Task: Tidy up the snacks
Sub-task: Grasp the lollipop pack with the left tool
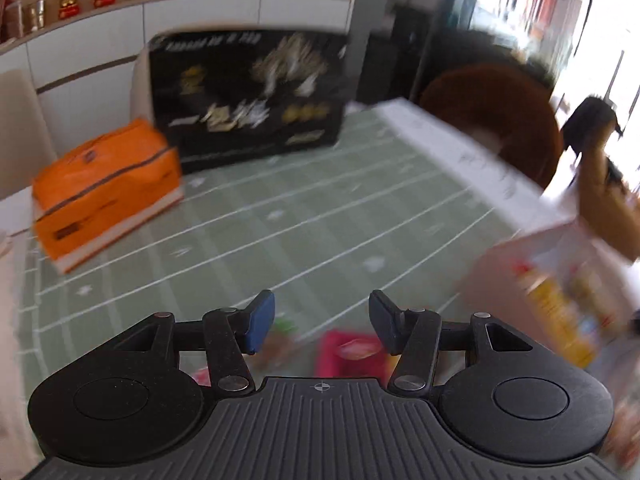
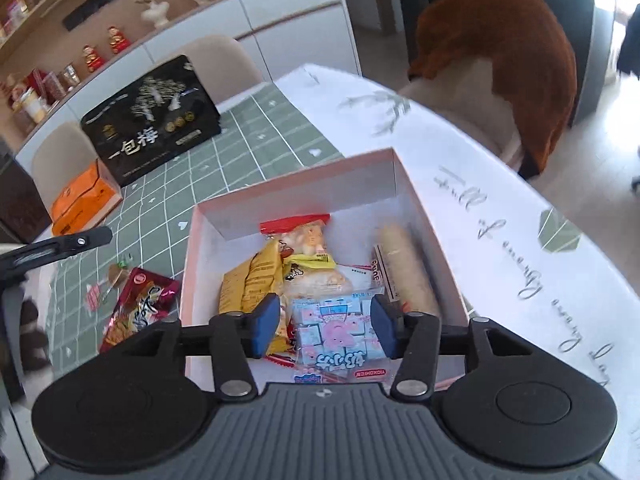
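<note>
Pink-walled box (image 2: 304,184), white inside, sits on the desk (image 2: 248,132) near its pale-clothed edge — open top, snacks piled in it. Contents: yellow packet (image 2: 246,284), red-topped clear bag (image 2: 304,236), a long beige roll (image 2: 404,268) along the right wall, and a pale blue packet with a pink cartoon pig (image 2: 340,332) nearest the camera. Outside the box, to its left, a dark red snack packet (image 2: 140,308) lies flat on the green grid mat.

Right tool (image 2: 324,322) tilts steeply down over the box; jaws apart, straddling the blue packet, pads clear of it.

Left tool (image 1: 322,320) angled down over the mat — view blurred. Jaws wide apart, nothing between them; a pink packet (image 1: 352,354) lies below.
</note>
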